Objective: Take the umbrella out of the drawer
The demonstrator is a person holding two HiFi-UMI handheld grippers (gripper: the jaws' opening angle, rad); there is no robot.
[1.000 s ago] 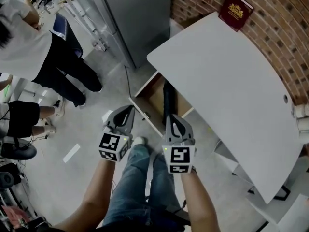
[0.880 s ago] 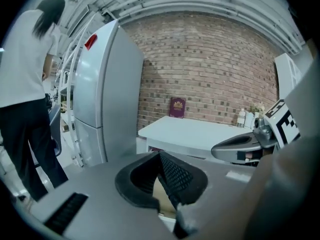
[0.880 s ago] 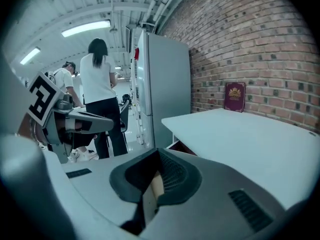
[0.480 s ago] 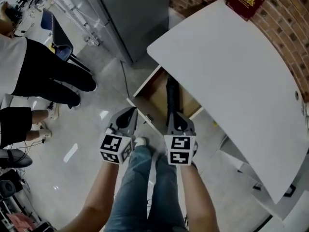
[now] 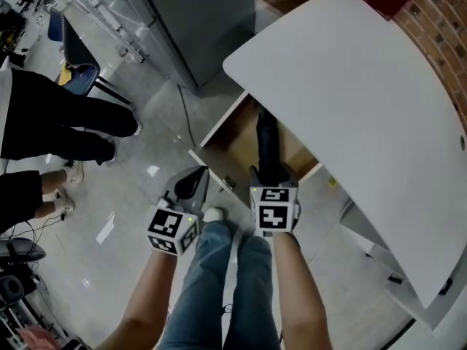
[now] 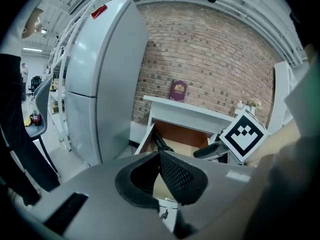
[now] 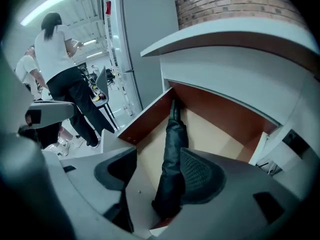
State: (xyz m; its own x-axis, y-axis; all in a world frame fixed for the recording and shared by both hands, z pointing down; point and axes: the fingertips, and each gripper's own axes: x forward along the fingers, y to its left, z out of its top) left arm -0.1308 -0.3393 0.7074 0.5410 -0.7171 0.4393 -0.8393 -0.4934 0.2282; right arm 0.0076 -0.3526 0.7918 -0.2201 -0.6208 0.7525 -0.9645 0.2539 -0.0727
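While the left hand-held gripper (image 5: 191, 182) hangs over the floor just beside the open drawer (image 5: 219, 131), jaws a little apart and nothing between them, the right hand-held gripper (image 5: 268, 175) is at the drawer's front edge. Its jaws are spread and straddle the near end of the umbrella (image 7: 172, 144). One pad seems to brush the fabric, and the other stands clear, so nothing is clamped yet.

The umbrella is black and folded, and it lies lengthwise on the drawer bottom. Its far end reaches back under the white tabletop (image 5: 350, 86).

It will probably feel light, with a stiff shaft inside soft, gathered cloth that looks smooth and may slip. I would close on the thick body a little in from the near end, squarely across it and firmly enough to press through the cloth to the shaft. Held at the very tip, the long far part would likely sag and catch the drawer front on the way out
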